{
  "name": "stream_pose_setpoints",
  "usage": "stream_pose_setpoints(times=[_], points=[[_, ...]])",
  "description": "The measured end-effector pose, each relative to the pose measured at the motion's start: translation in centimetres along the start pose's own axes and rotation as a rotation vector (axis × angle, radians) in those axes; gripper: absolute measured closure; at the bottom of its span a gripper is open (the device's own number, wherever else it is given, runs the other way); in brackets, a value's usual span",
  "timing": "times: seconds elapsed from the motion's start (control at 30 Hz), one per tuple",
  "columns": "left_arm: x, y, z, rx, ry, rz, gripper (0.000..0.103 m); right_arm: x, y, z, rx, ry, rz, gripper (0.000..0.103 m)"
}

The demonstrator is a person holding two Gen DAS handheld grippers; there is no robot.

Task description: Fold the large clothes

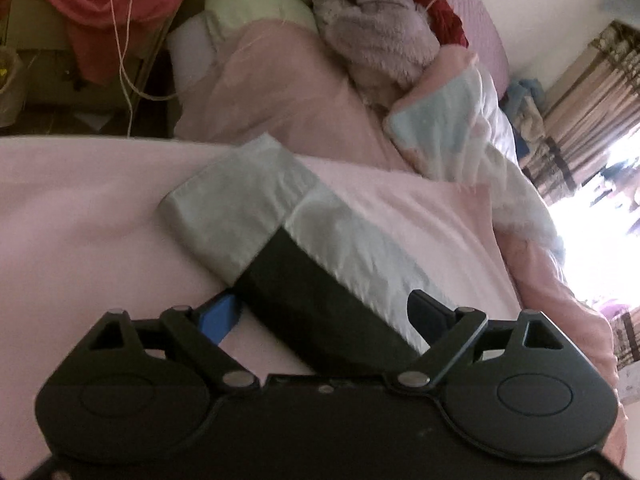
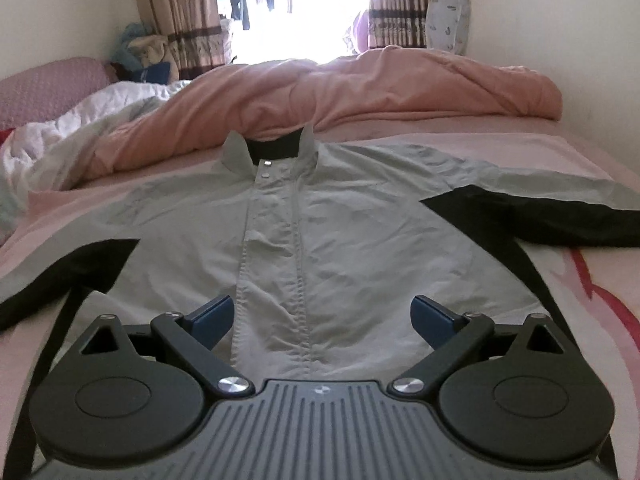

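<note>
Right wrist | jacket (image 2: 352, 240) flat on bed (image 2: 580, 280) | right hand-held gripper (image 2: 322, 316) agape

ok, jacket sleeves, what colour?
Pale grey on top, black underneath, like the jacket body's grey; clearest in the right wrist view.

Domestic bedroom. Bed (image 2: 520, 140) with pink sheet, rumpled pink duvet (image 2: 400, 84) and pillow (image 1: 256, 4); striped curtains (image 2: 176, 12) flank a bright window (image 2: 292, 8). Laundry hangs outside; clothes heaped bedside.
</note>
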State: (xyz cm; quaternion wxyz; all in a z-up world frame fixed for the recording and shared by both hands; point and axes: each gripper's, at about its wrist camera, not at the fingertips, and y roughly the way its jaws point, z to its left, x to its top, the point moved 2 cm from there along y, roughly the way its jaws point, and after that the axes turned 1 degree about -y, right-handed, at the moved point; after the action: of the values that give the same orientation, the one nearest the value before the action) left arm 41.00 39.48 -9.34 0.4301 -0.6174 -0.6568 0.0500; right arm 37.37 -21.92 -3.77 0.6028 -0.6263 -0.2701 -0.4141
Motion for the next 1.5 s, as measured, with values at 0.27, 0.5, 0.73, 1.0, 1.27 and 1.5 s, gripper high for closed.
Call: stream_pose_setpoints(times=[0.27, 0.5, 0.73, 1.0, 1.27, 1.5], points=[[1.3, 2.0, -0.6, 0.052, 0.003, -0.060, 0.062, -0.3, 2.2, -0.2, -0.009, -0.006, 0.046, 0.000], [1.7, 0.8, -1.1, -0.048, -0.018, -0.067, 0.103, -0.6, 1.8, -1.1, -0.008, 0.005, 0.048, 0.000], [-0.7, -4.8, -10.8, -0.290, 0.177, -0.095, 0.103, -0.8, 1.4, -2.6, -0.004, 0.030, 0.044, 0.000], [-16.1, -11.3, -31.4, -0.790, 0.523, 0.126, 0.103, -0.9, -0.1, -6.5, -0.033, 0.088, 0.025, 0.000], [-34.5, -12.8, -41.7, -0.981, 0.774, 0.391, 0.048, 0.2, -1.3, -11.0, -0.007, 0.144, -0.011, 0.000], [-27.2, -9.7, -35.2, -0.738, 0.864, 0.177, 0.043, 1.7, 5.1, -13.0, 0.232, 0.344, 0.067, 0.013]])
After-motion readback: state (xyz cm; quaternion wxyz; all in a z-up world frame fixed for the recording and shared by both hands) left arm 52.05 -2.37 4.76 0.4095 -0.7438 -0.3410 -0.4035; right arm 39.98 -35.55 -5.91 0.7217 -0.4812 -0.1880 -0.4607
